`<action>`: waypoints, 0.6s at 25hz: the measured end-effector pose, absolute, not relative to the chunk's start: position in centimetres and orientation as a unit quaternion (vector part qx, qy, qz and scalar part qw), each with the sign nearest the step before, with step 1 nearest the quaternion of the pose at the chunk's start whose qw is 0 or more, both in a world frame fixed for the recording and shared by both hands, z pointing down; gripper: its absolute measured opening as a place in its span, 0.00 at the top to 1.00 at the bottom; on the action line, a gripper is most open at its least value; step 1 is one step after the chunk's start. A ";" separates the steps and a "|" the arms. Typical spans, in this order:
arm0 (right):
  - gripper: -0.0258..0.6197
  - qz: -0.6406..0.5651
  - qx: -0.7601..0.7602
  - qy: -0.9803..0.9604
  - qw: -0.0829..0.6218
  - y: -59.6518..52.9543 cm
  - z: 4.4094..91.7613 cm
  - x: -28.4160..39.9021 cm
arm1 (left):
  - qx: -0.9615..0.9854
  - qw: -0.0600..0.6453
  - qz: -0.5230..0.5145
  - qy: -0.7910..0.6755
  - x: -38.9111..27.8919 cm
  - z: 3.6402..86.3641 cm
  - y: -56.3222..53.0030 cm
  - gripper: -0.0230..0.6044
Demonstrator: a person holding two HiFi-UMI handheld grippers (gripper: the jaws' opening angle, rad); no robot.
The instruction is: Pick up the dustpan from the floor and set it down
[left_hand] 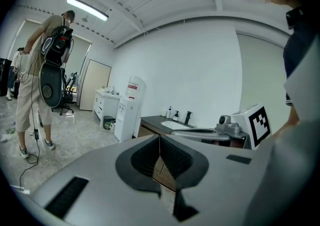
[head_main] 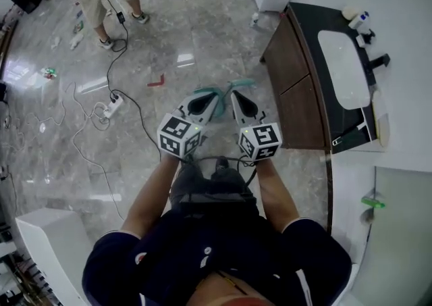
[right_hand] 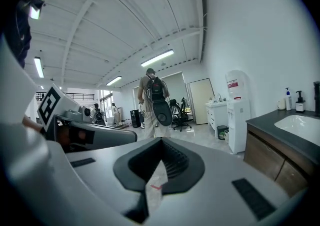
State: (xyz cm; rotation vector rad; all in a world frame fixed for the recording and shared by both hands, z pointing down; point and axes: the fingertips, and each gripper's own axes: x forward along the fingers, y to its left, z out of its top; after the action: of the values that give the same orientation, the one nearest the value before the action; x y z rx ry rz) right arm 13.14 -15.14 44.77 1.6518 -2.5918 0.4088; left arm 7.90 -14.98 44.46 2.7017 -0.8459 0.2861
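Below and just past the tips of both claws, on the grey marble floor (head_main: 202, 34): the teal plastic dustpan (head_main: 237, 84), partly hidden behind them in the head view. Neither claw touches it.

Left claw (left_hand: 159, 140): jaws together, nothing between them. Right claw (right_hand: 161, 142): the same, pads met, empty. Both are held near level, side by side, well above the floor.

Judgement: the pan is not in hand and the pickup reads as not yet made. To do it well:
- Part the jaws of one claw before descending.
- Tip that claw steeply.
- Come at the slim handle end, not the scoop, which looks too broad to pinch.
- Close squarely so the pan does not swing.

Mind the white power strip (head_main: 113, 105) off to the left claw's left, and the dark-topped wooden counter (head_main: 310, 24) close on the right claw's right.
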 end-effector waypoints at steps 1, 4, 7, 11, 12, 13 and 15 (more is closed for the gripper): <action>0.95 0.127 0.530 -0.838 0.016 -14.7 44.0 13.1 | 0.940 0.143 0.098 -0.294 7.9 43.9 -14.7 0.94; 0.95 0.111 0.522 -0.845 0.010 -13.4 42.0 12.9 | 0.941 0.132 0.092 -0.297 7.7 42.4 -13.9 0.94; 0.95 0.099 0.515 -0.852 0.011 -12.2 40.8 12.6 | 0.942 0.122 0.086 -0.299 7.4 41.4 -13.0 0.94; 0.95 0.095 0.512 -0.854 0.012 -11.3 40.2 12.3 | 0.943 0.116 0.084 -0.301 6.9 40.8 -12.2 0.94; 0.95 0.094 0.511 -0.854 0.013 -11.1 40.1 12.1 | 0.943 0.115 0.084 -0.302 6.8 40.7 -12.1 0.94; 0.95 0.092 0.511 -0.855 0.014 -11.0 39.9 11.9 | 0.943 0.115 0.084 -0.302 6.6 40.6 -11.9 0.94; 0.95 0.088 0.510 -0.856 0.013 -10.8 39.5 11.7 | 0.942 0.115 0.082 -0.303 6.4 40.5 -11.6 0.94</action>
State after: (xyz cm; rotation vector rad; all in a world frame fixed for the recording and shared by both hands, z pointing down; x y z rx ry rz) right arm 11.72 -10.79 39.51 1.5886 -2.6653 0.2746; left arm 6.39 -11.56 40.45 2.7610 -0.8879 0.2411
